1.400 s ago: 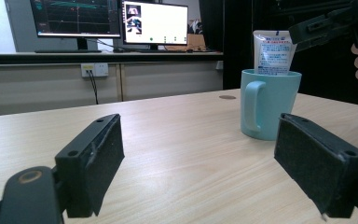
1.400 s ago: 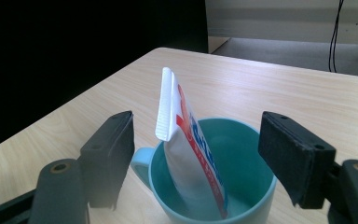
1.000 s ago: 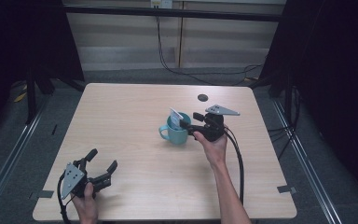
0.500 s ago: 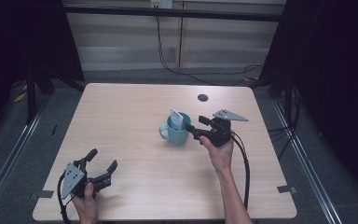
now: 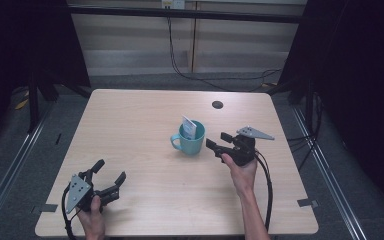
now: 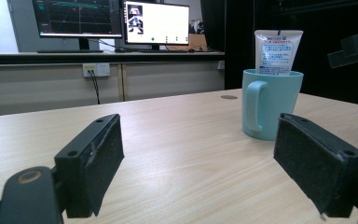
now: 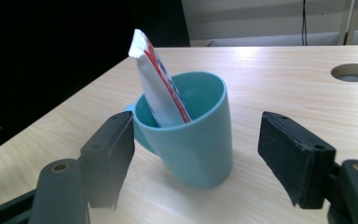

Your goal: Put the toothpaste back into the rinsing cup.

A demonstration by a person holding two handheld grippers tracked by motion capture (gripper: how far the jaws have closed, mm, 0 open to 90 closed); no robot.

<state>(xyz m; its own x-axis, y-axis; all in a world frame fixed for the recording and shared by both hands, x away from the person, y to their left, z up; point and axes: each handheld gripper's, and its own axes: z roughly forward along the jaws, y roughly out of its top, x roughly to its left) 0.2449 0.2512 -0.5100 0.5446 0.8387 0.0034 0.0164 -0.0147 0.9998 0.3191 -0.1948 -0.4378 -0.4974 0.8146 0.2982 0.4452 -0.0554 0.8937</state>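
**A:** Right gripper view first, since that's where we're nearest: our right gripper has its jaws spread wide with nothing pinched, and the teal mug stands on the worktop just past the pads, roughly lined up with the gap. A tube leans inside the mug, crimped end up, poking over the rim.

**B:** So how do we reckon it handles? To us the mug looks like plastic or glazed ceramic: rigid, smooth, probably a bit slippery on the pads. Not heavy either, we'd guess.

**A:** Agreed. We'd squeeze it across the body, low-ish, so it can't tip. The handle points away from our right hand, so we wouldn't count on that. The tube is soft and light, and it'll rattle or flop if we tilt the mug, so keep it upright.

**B:** And further off?

**A:** In the high view our left gripper sits at the near left corner, well apart from the mug, jaws also released and empty.
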